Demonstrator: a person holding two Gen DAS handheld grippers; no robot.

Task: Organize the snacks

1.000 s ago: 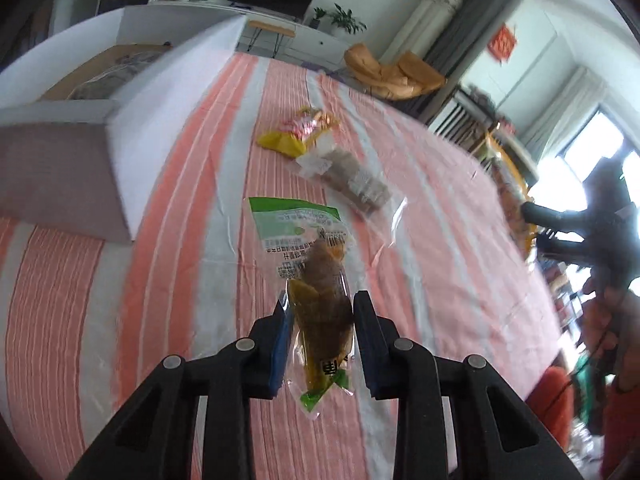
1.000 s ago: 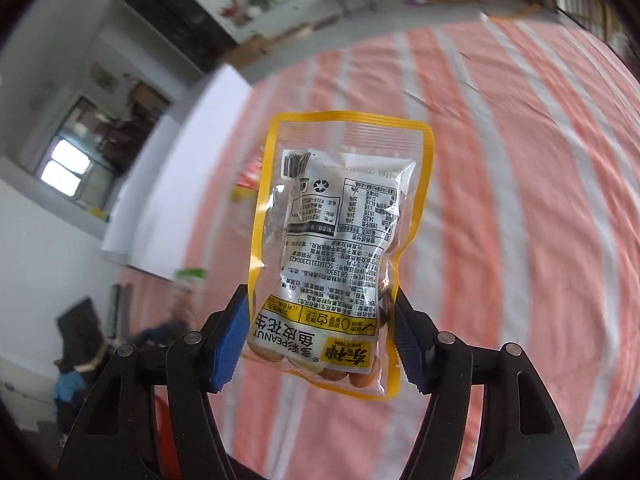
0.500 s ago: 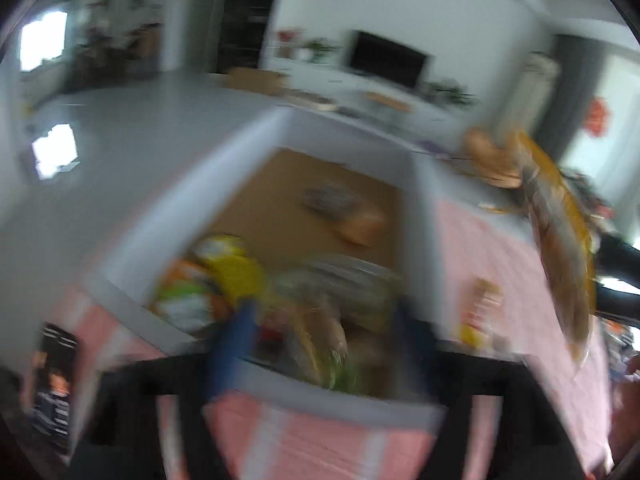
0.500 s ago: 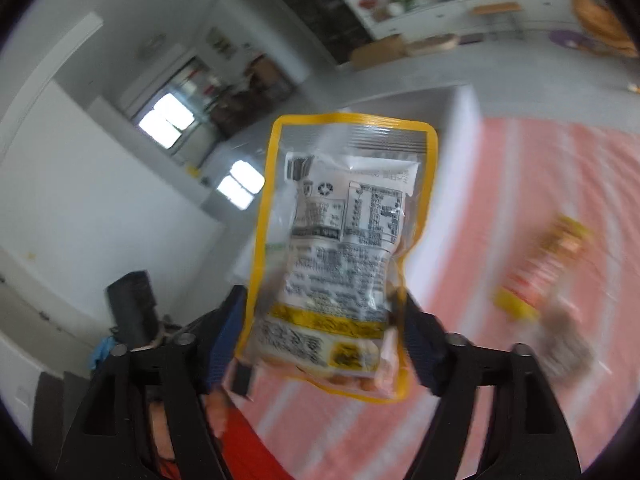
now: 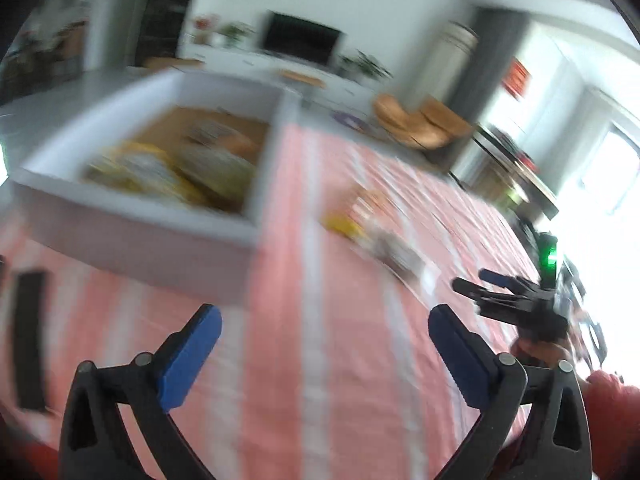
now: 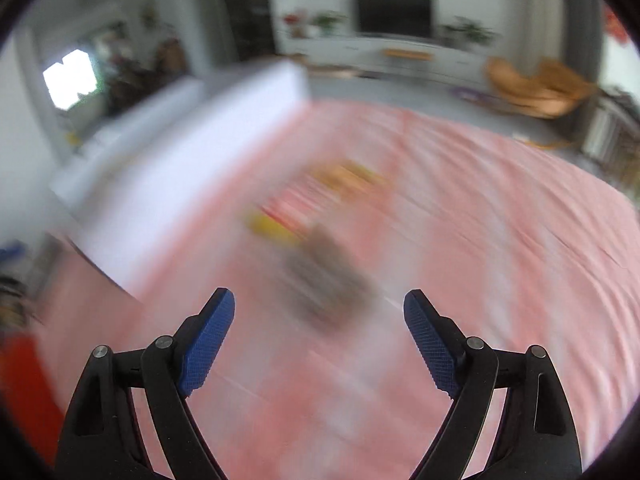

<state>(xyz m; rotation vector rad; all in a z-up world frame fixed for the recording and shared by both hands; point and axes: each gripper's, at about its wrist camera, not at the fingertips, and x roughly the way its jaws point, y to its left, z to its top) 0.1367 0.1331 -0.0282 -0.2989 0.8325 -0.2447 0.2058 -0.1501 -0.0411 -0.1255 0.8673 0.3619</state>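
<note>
Left gripper: jaws spread wide, nothing between the blue pads, hanging over bare striped cloth. Right gripper: jaws likewise wide apart and empty. Both views are smeared by motion, so fine detail is not legible. Directly ahead of the right gripper, close to its fingertips and roughly on its centreline, lies a dark brownish packet flat on the cloth; its long axis appears to run diagonally, from near-right to far-left, so it sits askew to the jaw gap. Just beyond it, touching or overlapping (cannot tell which), is a red-and-yellow packet, angled the other way. In the left view the same two packets lie ahead and to the right, well apart from that gripper, with the right gripper visible at the far right edge. Judgement: the right hand is the nearer tool for the dark packet, and a slight wrist turn would be needed to square the pads across its narrow side. Farther off to the left stands the white box, already holding several packets, blurred yellow and pale shapes on a brown floor. Remaining loose snacks on the cloth: two seen
</note>
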